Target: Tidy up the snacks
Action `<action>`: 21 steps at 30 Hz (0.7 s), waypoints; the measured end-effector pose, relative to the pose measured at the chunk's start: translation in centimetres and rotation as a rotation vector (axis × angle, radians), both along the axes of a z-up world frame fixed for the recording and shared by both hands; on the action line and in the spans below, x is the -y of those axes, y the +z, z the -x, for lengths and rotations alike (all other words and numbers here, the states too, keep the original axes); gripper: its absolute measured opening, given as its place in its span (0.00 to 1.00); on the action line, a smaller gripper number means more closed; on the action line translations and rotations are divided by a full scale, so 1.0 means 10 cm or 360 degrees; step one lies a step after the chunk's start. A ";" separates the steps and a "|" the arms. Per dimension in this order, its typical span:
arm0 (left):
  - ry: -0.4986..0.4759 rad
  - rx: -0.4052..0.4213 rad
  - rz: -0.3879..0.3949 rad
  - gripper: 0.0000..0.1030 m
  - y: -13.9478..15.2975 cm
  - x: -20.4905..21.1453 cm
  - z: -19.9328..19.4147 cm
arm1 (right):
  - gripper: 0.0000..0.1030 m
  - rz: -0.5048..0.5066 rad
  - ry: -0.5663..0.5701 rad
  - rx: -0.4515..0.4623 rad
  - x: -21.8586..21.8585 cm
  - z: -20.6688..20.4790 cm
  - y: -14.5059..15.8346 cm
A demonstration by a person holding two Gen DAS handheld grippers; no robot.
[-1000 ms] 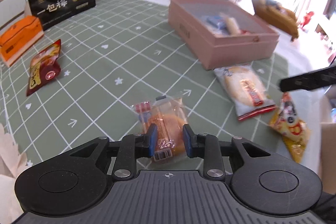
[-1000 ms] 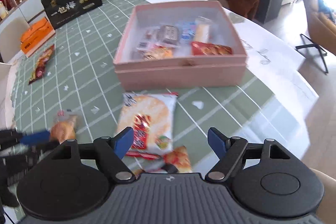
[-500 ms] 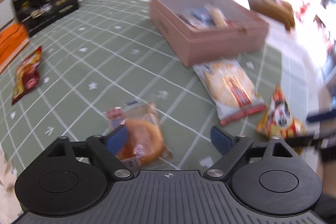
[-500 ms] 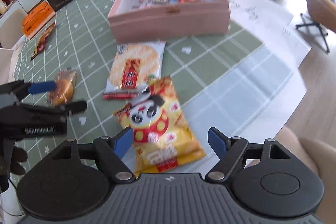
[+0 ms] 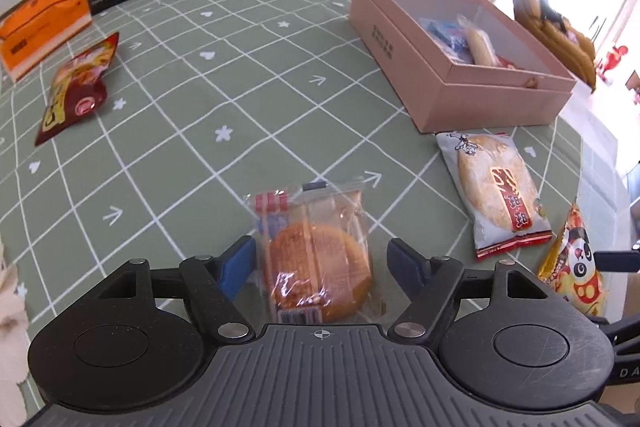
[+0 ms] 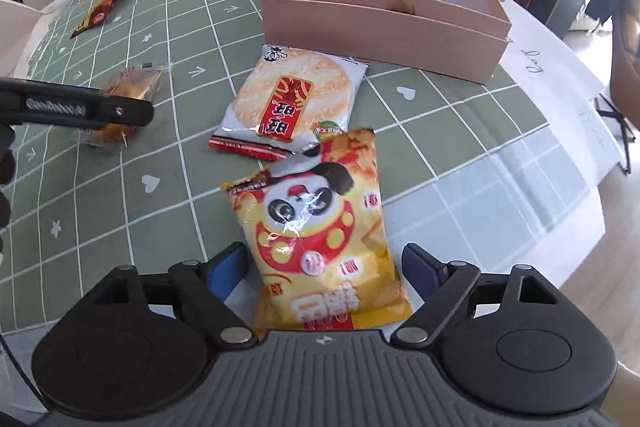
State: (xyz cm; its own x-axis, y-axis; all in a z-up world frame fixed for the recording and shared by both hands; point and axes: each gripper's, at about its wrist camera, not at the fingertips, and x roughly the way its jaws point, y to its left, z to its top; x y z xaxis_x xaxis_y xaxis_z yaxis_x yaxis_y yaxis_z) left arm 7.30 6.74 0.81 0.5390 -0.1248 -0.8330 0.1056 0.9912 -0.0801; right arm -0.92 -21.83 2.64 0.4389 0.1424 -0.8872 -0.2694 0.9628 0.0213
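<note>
Now both spread: left gripper (image 5: 322, 261) straddles clear-wrapped round orange cake (image 5: 318, 269), lower centre; right gripper (image 6: 323, 267) straddles yellow panda-print crisp bag (image 6: 320, 235), likely for pink-box (image 6: 384, 23) loading.

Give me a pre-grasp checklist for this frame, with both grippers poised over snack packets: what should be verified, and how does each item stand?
1. Left gripper open: ok.
2. Clear-wrapped cake lies between its fingers: ok.
3. Right gripper open: ok.
4. Yellow panda bag lies between its fingers: ok.
5. Panda bag free of the rice cracker packet: not ok, its top corner overlaps the packet.
6. Pink box open with room: ok.
7. Fingers touching the tablecloth: cannot tell.
</note>
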 end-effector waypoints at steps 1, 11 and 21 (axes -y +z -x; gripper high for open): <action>-0.0009 -0.0013 -0.0005 0.76 0.00 0.02 -0.02 | 0.82 -0.0010 -0.0007 -0.0002 0.02 -0.03 0.00; 0.0036 -0.0018 0.0023 0.61 0.03 0.04 0.13 | 0.63 -0.0081 -0.0001 0.0018 0.09 0.00 0.05; -0.0138 0.0484 0.0490 0.60 1.21 0.32 -0.14 | 0.59 -0.0280 -0.0069 0.0355 0.55 -0.16 1.13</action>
State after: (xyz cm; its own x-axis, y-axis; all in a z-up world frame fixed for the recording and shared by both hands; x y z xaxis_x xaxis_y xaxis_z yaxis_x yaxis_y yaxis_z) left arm 8.73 3.59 12.92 0.7306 -0.3980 -0.5548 0.2519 0.9123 -0.3228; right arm 0.70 -27.28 13.95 0.6297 0.2623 -0.7312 -0.2448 0.9603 0.1336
